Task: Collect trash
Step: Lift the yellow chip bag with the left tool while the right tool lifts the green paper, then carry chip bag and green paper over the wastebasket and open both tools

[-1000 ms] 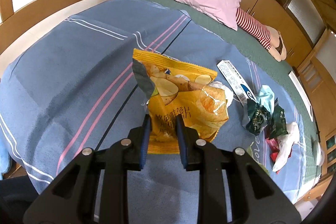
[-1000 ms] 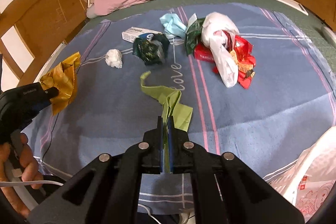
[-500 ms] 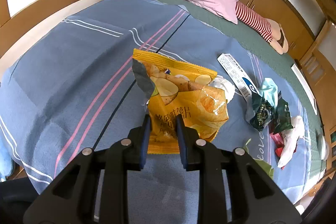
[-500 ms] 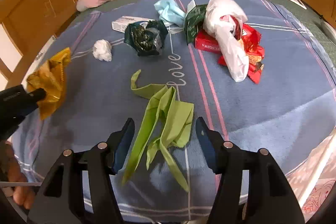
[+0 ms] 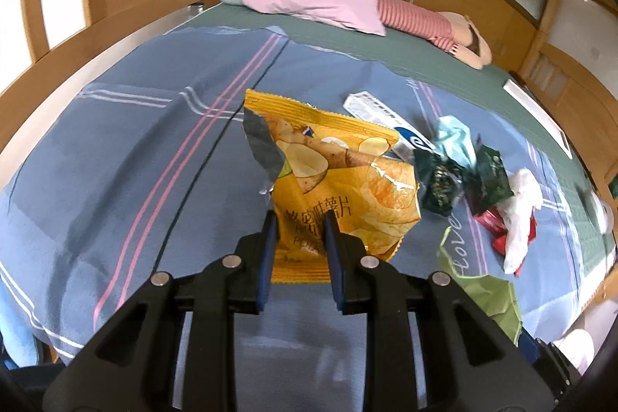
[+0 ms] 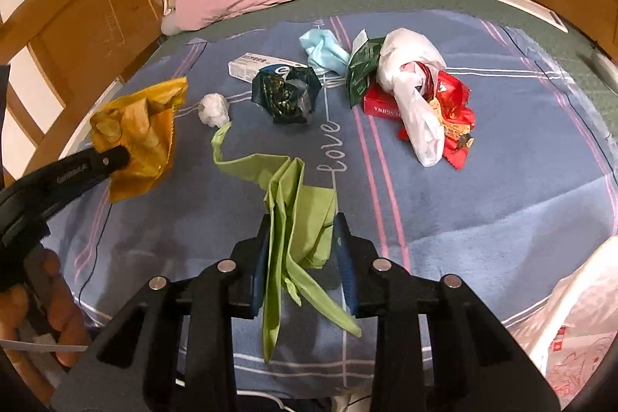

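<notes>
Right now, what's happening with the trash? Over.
Left gripper clamps crinkled yellow chip bag. Right gripper closing around limp green plastic wrapper. Nothing blocking.

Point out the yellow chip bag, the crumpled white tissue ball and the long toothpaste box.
yellow chip bag (image 5: pixel 347 180), left wrist view, printed front.
white tissue ball (image 6: pixel 213 109), right wrist view, its middle.
toothpaste box (image 6: pixel 251 63), right wrist view, white top face.

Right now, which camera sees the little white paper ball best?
The right wrist view. The white paper ball lies in plain sight on the blue blanket, beside the dark green wrapper. In the left wrist view the yellow chip bag seems to hide it.
</notes>
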`<state>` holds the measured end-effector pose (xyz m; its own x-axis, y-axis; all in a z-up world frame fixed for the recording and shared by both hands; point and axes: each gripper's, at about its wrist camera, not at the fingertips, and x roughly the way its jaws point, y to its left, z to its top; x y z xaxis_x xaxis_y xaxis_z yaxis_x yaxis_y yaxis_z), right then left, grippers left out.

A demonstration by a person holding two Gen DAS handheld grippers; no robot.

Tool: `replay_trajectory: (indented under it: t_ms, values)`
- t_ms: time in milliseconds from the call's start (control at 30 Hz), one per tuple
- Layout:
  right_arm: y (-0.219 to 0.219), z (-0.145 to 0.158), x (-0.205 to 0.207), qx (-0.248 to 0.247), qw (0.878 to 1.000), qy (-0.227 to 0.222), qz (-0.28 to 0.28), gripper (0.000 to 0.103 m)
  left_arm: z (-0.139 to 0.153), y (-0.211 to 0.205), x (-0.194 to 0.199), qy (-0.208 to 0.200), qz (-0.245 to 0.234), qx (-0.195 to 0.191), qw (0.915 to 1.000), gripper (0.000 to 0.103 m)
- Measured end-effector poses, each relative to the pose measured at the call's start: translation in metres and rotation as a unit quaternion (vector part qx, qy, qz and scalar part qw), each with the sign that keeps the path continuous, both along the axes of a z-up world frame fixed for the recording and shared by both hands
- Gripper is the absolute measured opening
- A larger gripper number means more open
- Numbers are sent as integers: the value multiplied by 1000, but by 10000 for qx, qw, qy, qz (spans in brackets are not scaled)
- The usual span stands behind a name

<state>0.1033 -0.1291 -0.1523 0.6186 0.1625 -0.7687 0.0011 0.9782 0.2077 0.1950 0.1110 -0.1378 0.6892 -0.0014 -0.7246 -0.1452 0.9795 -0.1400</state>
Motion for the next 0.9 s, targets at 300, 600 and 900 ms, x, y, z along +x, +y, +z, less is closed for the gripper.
replay_trajectory:
  t_ms: [300, 600, 900]
  values:
    - [-8, 17, -11, 47, 9996, -247, -135, 32, 0, -10, 0, -9, -246, 132, 9996, 25]
    - [-13, 26, -19, 80, 9993, -344, -87, 32, -1, -11, 2, 54, -309, 95, 9995, 25]
    - [-29, 56, -37, 491, 9961, -712, -202, 32, 2, -4, -2, -80, -736, -658, 9951, 25]
